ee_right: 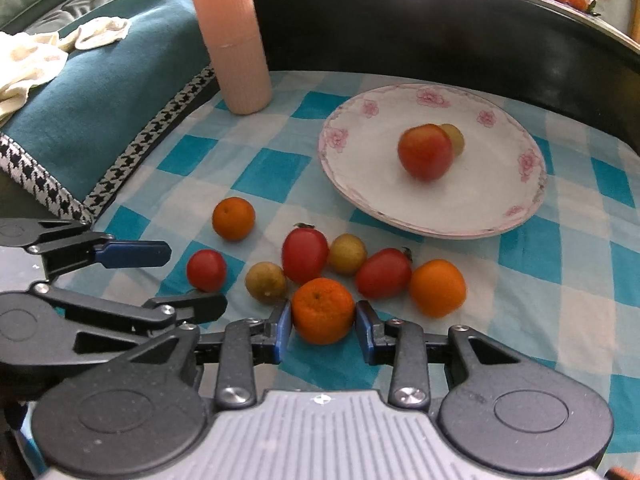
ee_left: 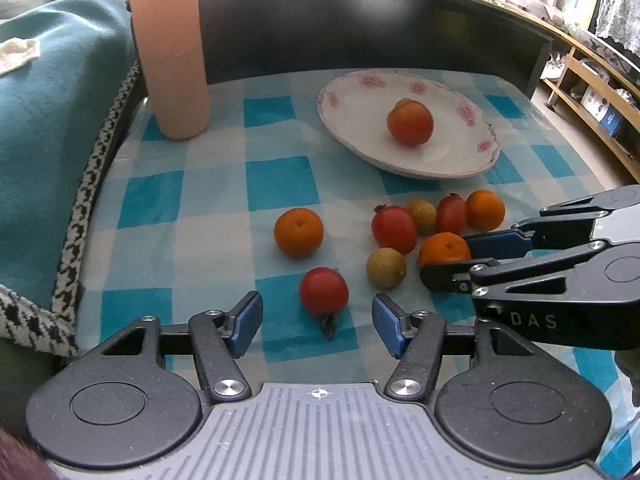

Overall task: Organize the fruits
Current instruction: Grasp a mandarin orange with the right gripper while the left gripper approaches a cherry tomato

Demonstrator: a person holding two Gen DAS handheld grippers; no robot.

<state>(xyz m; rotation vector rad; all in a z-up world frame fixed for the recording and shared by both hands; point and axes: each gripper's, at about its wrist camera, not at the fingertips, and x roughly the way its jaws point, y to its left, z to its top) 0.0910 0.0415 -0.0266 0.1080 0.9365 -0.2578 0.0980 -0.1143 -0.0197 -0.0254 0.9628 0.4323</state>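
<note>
Hidden: on the plate point(ee_right: 432, 216) a small yellow fruit point(ee_right: 456, 138) sits behind the red fruit point(ee_right: 426, 152) — half covered in the right wrist view, only a sliver in the left wrist view.
Cut off: the pink ribbed cup point(ee_right: 236, 36) loses its top in the left wrist view; the room beyond the dark curved wall point(ee_right: 400, 28) is blurred.
Left gripper point(ee_left: 318, 322): jaws wide apart, nothing between them; a tomato point(ee_left: 324, 291) lies on the cloth just ahead of the gap, stem toward the camera.
Loose fruit: an orange point(ee_left: 298, 232) alone at the left; right of it a near cluster — yellow fruits, tomatoes, oranges — well short of the plate.
Right gripper point(ee_right: 323, 328): blue pads on both sides of a mandarin point(ee_right: 323, 310), which still rests on the cloth.
Surface: blue-and-white checked cloth point(ee_left: 208, 184); a teal cushion point(ee_left: 60, 128) with houndstooth trim at the far left.
Room: wooden shelving point(ee_left: 588, 92) at the far right.
</note>
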